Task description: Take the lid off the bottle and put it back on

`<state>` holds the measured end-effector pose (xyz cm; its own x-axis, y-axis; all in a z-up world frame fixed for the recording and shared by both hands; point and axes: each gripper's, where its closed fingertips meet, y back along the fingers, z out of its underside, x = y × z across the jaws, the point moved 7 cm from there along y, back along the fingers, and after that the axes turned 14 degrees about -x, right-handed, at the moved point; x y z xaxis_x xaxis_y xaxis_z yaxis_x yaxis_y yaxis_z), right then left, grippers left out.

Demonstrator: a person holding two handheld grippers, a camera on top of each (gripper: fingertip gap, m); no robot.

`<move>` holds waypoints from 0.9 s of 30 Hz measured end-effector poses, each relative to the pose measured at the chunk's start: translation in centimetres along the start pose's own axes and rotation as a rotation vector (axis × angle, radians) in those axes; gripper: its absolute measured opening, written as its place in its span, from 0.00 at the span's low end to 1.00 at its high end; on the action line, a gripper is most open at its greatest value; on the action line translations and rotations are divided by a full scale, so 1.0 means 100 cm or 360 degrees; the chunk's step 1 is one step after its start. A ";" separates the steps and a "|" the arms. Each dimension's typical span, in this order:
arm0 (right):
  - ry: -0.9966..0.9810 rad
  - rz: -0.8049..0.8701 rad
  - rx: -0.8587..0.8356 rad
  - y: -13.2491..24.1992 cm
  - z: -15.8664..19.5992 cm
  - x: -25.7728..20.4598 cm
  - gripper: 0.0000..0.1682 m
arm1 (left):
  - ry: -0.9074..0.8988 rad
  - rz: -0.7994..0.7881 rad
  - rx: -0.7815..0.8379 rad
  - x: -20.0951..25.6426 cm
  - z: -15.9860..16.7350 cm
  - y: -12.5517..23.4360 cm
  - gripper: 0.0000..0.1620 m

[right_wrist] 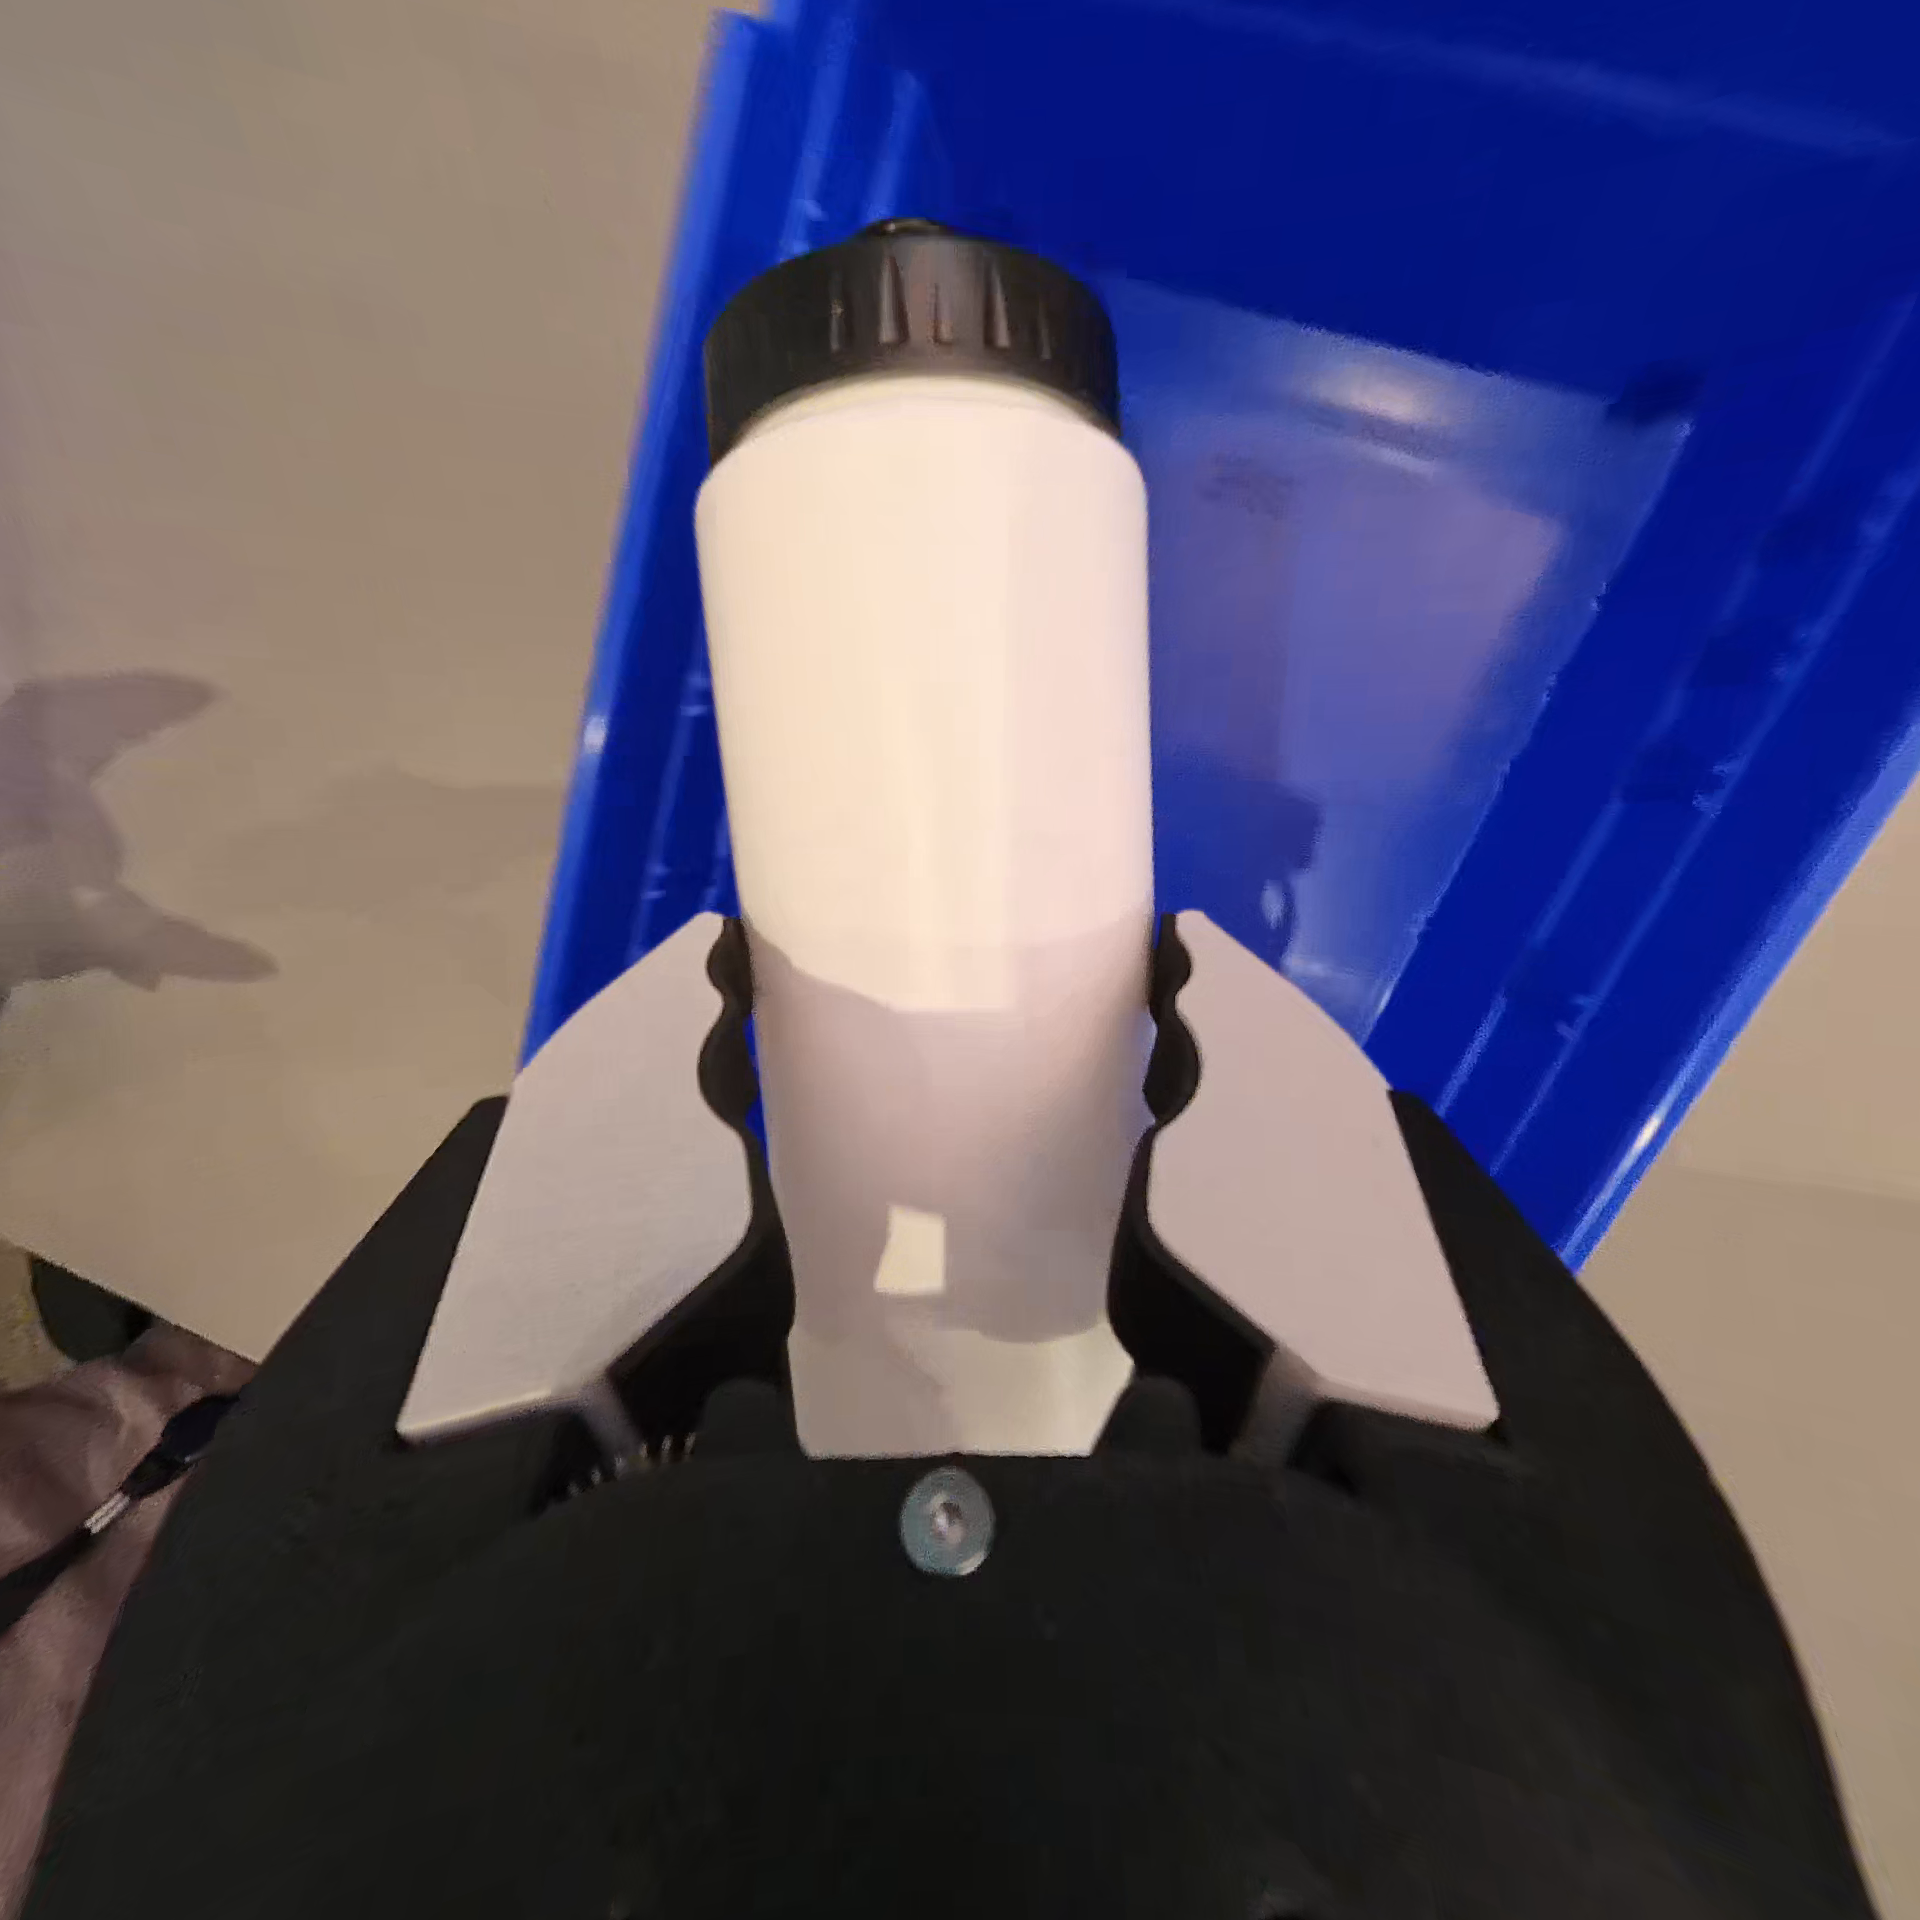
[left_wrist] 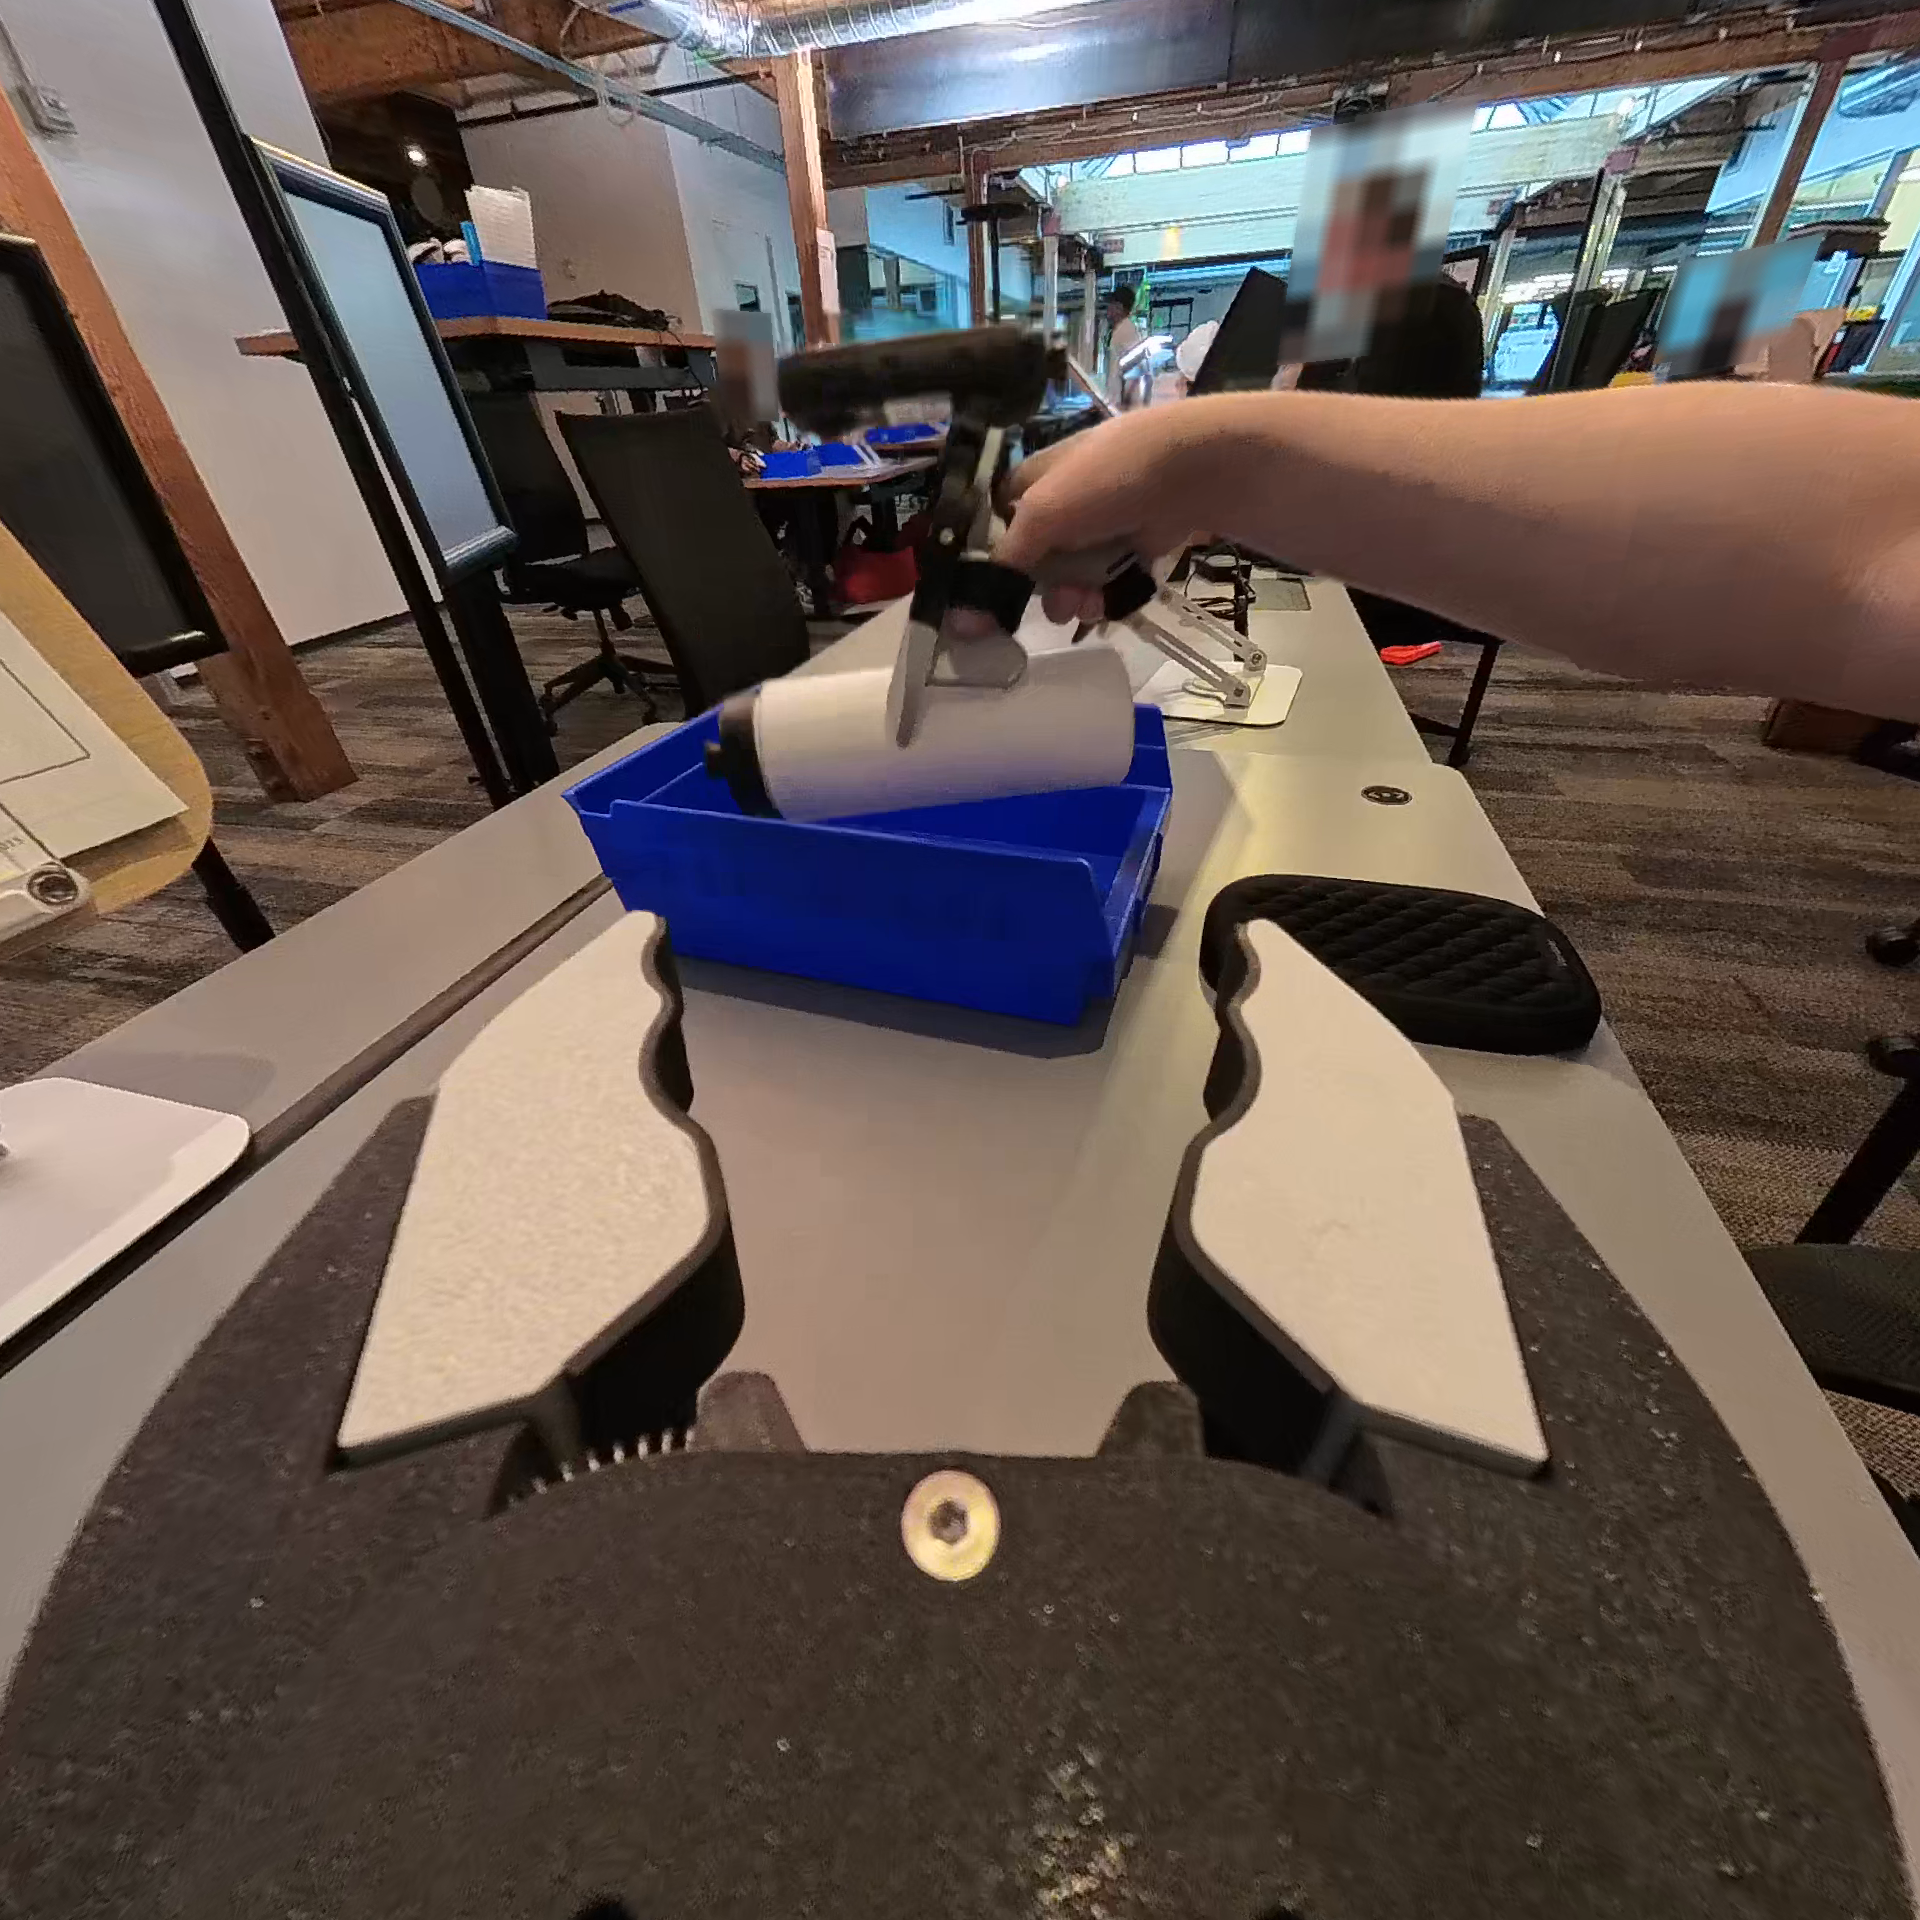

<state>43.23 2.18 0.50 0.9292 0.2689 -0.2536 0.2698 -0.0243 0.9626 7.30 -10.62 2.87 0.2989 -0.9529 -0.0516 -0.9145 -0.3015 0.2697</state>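
Observation:
A white bottle (right_wrist: 925,727) with a black ribbed lid (right_wrist: 912,322) screwed on is held in my right gripper (right_wrist: 951,997), whose fingers are shut on its lower body. In the left wrist view the bottle (left_wrist: 852,753) lies nearly level just above the blue bin (left_wrist: 883,883), lid (left_wrist: 740,753) pointing left, with the right gripper (left_wrist: 940,675) clamped on it from above by a person's hand (left_wrist: 1101,520). My left gripper (left_wrist: 951,1039) is open and empty, low over the grey table in front of the bin.
The blue bin (right_wrist: 1455,623) sits on the grey table (left_wrist: 935,1226). A black quilted pad (left_wrist: 1423,956) lies right of the bin. A white stand base (left_wrist: 1226,691) stands behind it. Office chairs and desks stand beyond.

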 end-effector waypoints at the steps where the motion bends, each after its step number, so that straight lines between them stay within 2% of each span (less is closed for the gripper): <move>1: -0.0044 -0.0001 -0.0036 -0.009 -0.001 0.006 0.45 | -0.0002 0.0003 -0.0008 0.000 0.001 -0.001 0.61; 8: -0.0218 0.0127 -0.0157 -0.049 -0.004 0.035 0.45 | -0.0010 0.0019 -0.0051 0.003 0.004 -0.004 0.61; 17: -0.0184 0.0182 -0.0142 -0.058 -0.010 0.034 0.45 | 0.0042 0.0022 -0.0103 -0.002 0.011 -0.008 0.61; 19: -0.0071 0.0248 -0.0057 -0.044 -0.012 0.026 0.45 | 0.0083 0.0042 -0.0129 -0.002 0.003 -0.002 0.63; 21: 0.0076 0.0357 0.0229 -0.009 -0.011 0.016 0.44 | 0.0129 0.0039 -0.0119 -0.005 -0.018 0.019 0.64; 24: 0.0181 0.0602 0.0674 0.047 0.004 0.016 0.44 | 0.0109 -0.0205 -0.0090 -0.024 -0.053 0.077 0.60; 25: 0.0161 0.0669 0.0734 0.057 0.010 0.025 0.44 | 0.0119 -0.0337 -0.0162 -0.035 -0.059 0.099 0.58; 27: 0.0028 0.0701 0.0646 0.059 0.019 0.053 0.44 | 0.0197 -0.0646 -0.0403 -0.063 -0.055 0.148 0.59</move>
<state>50.25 1.67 4.65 0.9721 0.1656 0.1662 -0.0619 -0.5021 0.8626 -6.59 -8.92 12.49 0.6616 -0.7443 -0.0905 -0.6271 -0.6154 0.4775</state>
